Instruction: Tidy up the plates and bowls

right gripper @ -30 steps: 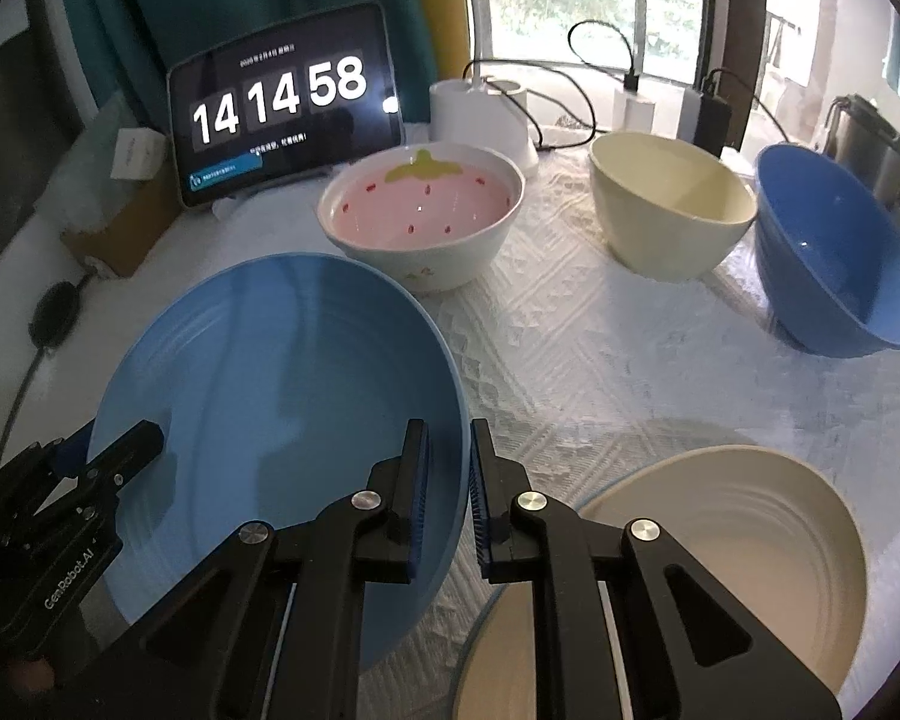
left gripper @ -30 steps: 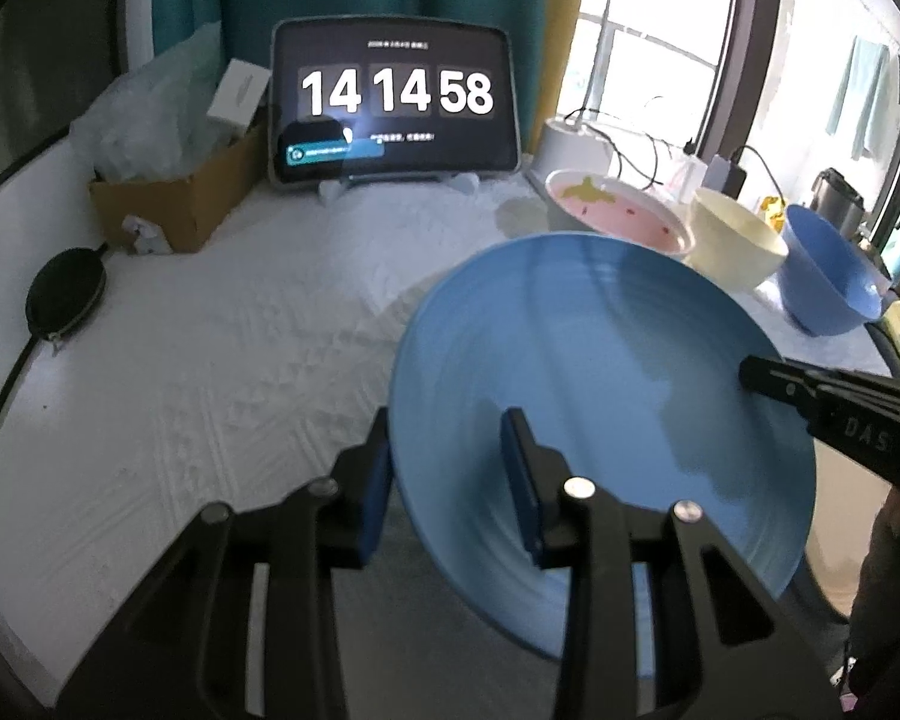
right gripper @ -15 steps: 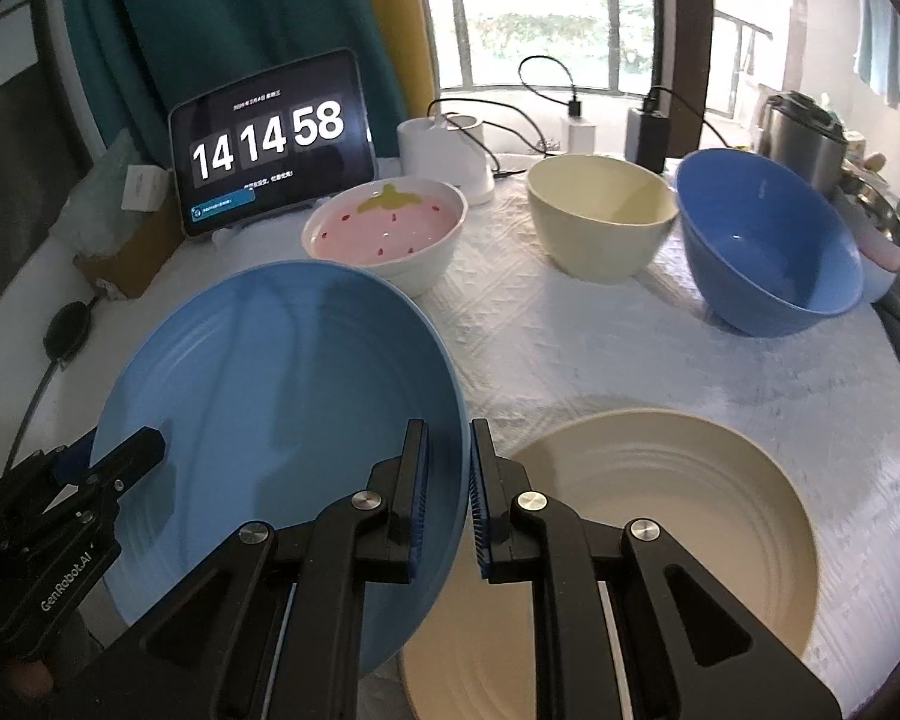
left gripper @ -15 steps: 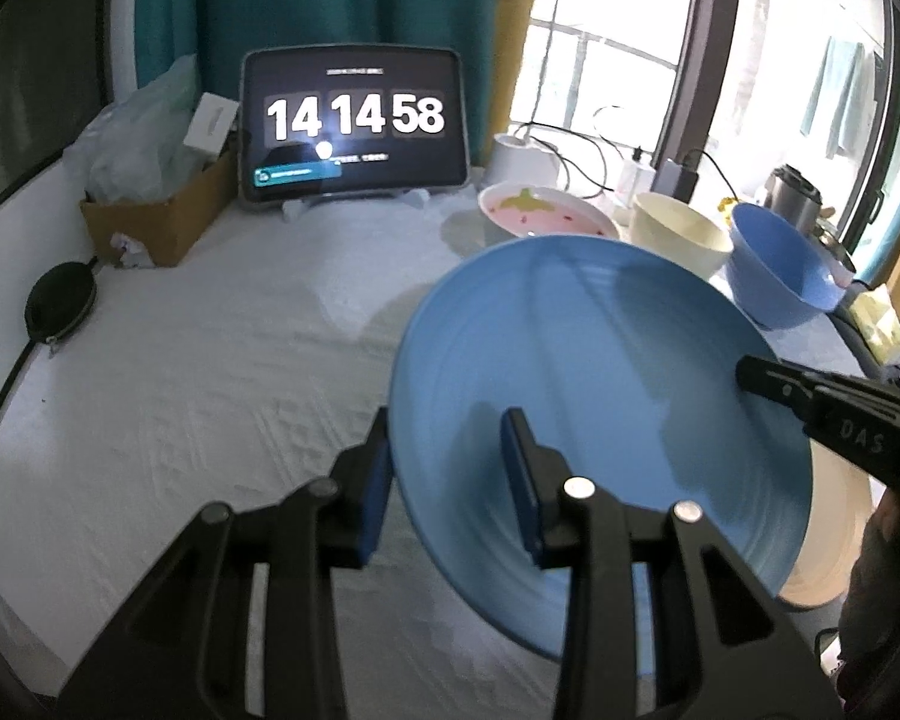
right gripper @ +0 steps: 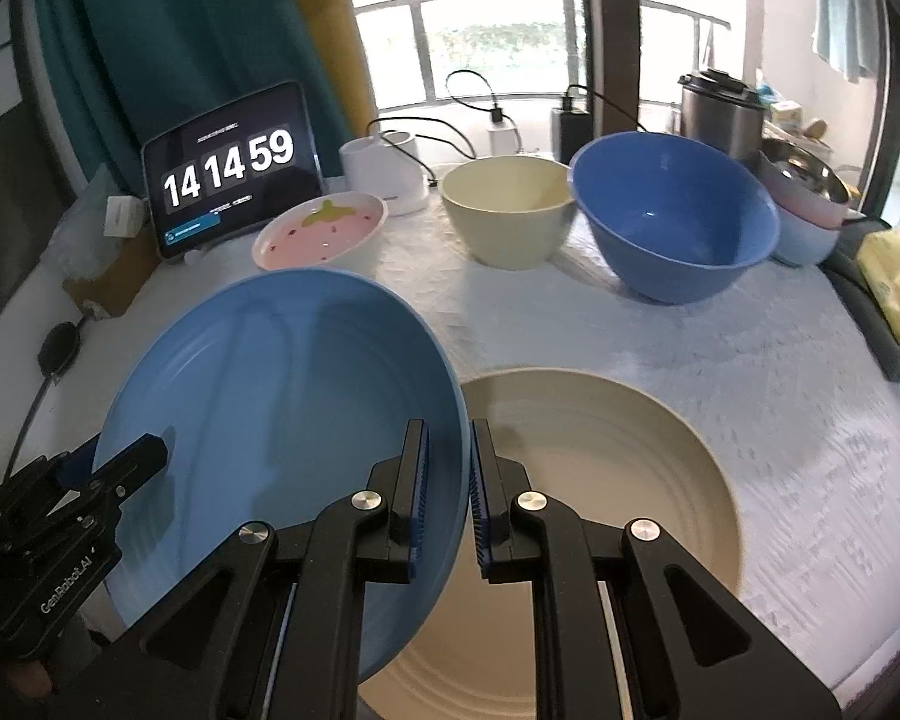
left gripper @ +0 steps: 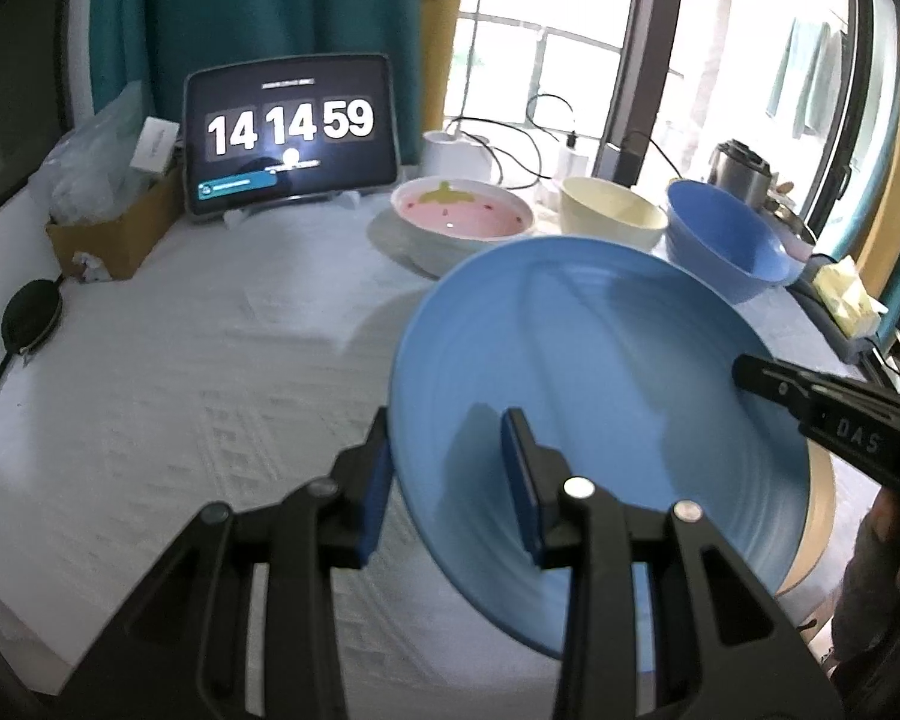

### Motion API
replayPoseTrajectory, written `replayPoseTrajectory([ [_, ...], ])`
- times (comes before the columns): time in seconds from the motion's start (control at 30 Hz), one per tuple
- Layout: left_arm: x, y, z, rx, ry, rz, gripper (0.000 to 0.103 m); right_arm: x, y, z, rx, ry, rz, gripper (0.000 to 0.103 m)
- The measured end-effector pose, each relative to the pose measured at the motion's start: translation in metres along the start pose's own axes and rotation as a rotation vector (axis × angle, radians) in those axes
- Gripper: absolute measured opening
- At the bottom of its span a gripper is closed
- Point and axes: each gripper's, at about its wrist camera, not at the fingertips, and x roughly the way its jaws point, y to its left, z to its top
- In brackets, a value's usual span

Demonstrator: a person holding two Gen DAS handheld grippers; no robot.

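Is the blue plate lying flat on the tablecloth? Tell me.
No: the blue plate is tilted above the cream plate, its rim clamped by the right gripper and left gripper.

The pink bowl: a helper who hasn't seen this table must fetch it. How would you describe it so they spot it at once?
Find the tablet showing a clock at the back of the table. A row of three bowls runs from it toward the window side, and the pink bowl is the one nearest the tablet. Unlike the deeper, plain cream bowl and blue bowl, it is shallow, with a white outside and a strawberry pattern inside.
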Motion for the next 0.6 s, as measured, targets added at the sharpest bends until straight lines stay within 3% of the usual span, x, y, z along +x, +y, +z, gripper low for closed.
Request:
replayPoseTrajectory([
  [0.6,0.009,-0.065,-0.009,0.085,0.037,0.000,0.036,-0.017,-0.062,-0.016,0.071,-0.028,-0.009,0.014],
])
